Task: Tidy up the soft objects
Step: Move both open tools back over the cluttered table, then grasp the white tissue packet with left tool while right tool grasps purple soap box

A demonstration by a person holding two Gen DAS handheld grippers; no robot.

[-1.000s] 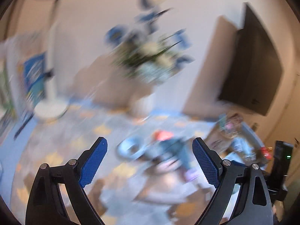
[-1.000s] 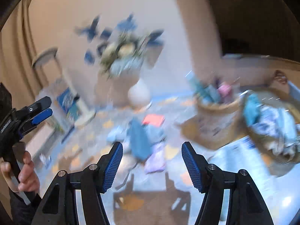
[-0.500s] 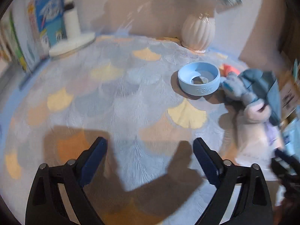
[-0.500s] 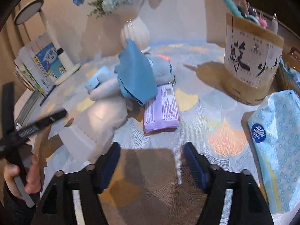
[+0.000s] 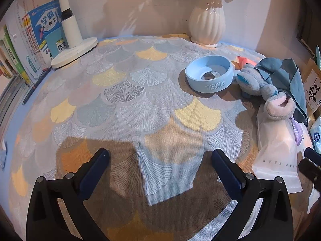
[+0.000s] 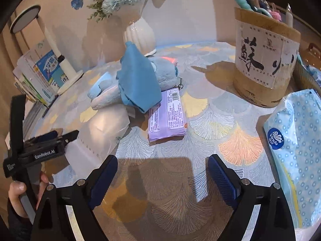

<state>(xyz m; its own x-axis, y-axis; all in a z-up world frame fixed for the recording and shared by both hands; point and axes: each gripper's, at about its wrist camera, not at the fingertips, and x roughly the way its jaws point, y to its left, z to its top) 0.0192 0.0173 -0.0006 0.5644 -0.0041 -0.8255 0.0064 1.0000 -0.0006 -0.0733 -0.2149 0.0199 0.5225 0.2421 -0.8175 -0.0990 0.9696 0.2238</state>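
A grey-blue plush toy lies at the right of the table, partly under a blue cloth. Both show in the right wrist view, plush and cloth. A white soft pouch lies in front of them, a purple tissue pack beside it. A blue dotted tissue pack lies at the right. My left gripper is open and empty over the bare tablecloth. My right gripper is open and empty, just in front of the purple pack.
A light blue Thermos ring sits beside the plush. A white vase, a lamp base and books stand at the back. A round wooden holder stands at the right. The left gripper shows in the right wrist view.
Both grippers have dropped from a raised, blurred view down to just above the table and now hold steady. Both stay open.
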